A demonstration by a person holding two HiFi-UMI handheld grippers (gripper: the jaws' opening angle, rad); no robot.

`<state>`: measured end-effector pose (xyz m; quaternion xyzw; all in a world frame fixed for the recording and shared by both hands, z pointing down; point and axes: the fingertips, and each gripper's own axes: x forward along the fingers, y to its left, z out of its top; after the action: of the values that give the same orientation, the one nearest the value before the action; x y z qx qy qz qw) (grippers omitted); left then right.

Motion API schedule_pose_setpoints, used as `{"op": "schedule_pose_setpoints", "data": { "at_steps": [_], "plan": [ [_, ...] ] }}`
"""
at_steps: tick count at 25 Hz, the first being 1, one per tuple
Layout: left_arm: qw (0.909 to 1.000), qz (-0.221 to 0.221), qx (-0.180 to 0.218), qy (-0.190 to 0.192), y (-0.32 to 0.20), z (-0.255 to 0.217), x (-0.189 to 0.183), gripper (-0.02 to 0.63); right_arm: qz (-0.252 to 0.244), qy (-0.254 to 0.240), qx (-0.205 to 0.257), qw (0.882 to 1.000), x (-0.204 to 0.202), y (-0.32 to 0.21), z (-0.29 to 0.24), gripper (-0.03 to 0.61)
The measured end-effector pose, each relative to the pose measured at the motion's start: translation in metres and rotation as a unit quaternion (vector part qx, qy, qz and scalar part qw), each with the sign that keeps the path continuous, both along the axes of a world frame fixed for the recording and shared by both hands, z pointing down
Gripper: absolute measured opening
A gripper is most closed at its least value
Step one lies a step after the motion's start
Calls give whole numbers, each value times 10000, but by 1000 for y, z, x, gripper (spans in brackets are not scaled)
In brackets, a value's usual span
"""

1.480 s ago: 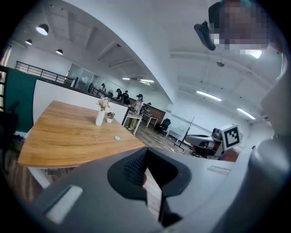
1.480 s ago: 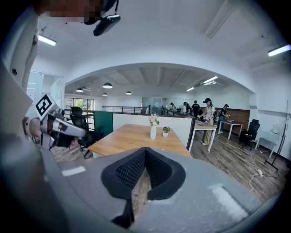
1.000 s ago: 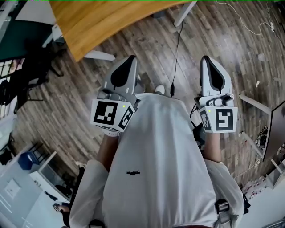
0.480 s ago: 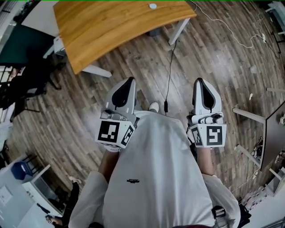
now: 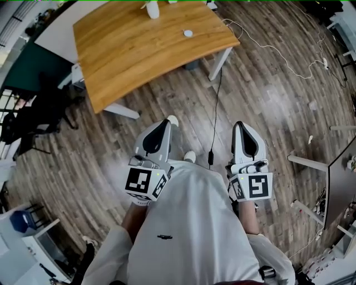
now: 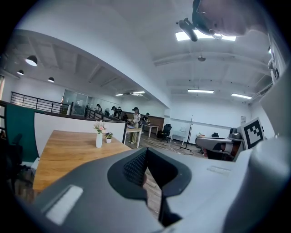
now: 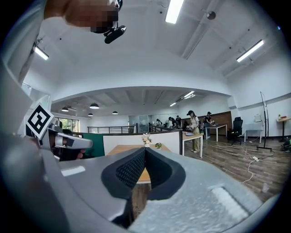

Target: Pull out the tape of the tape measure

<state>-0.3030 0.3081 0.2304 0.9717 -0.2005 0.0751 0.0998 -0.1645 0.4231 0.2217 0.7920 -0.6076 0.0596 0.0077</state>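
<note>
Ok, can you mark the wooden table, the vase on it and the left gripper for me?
wooden table [image 5: 139, 55], head view, bare middle of the top.
vase [image 6: 98, 141], left gripper view, white body below the flowers.
left gripper [image 5: 165, 123], head view, tip where its shut jaws meet.

Wooden table [image 5: 139, 55] — white vase [image 6: 98, 140] on top.

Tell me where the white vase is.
In the head view the vase stands near the far edge of the wooden table, top centre-left, with a small round white thing to its right.
</note>
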Motion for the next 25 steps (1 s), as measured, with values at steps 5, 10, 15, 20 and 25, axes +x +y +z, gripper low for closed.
{"op": "schedule_pose_setpoints", "data": {
  "at_steps": [5,10,15,20,25],
  "plan": [
    [10000,18,80,25,-18,-5,20,15,-27,67,-13,10000,13,-16,0,29],
    [9998,115,120,115,-39,-4,42,15,66,36,-73,9999,32,-33,3,68],
    [9994,258,134,202,-69,-14,67,54,149,-12,-119,9998,53,-61,2,103],
    [9990,347,147,228,-107,-18,85,91,234,-63,-162,9996,71,-97,-1,123],
    [9987,433,138,231,-154,-22,98,114,311,-47,-173,9994,86,-144,-7,140]
  ]
}}
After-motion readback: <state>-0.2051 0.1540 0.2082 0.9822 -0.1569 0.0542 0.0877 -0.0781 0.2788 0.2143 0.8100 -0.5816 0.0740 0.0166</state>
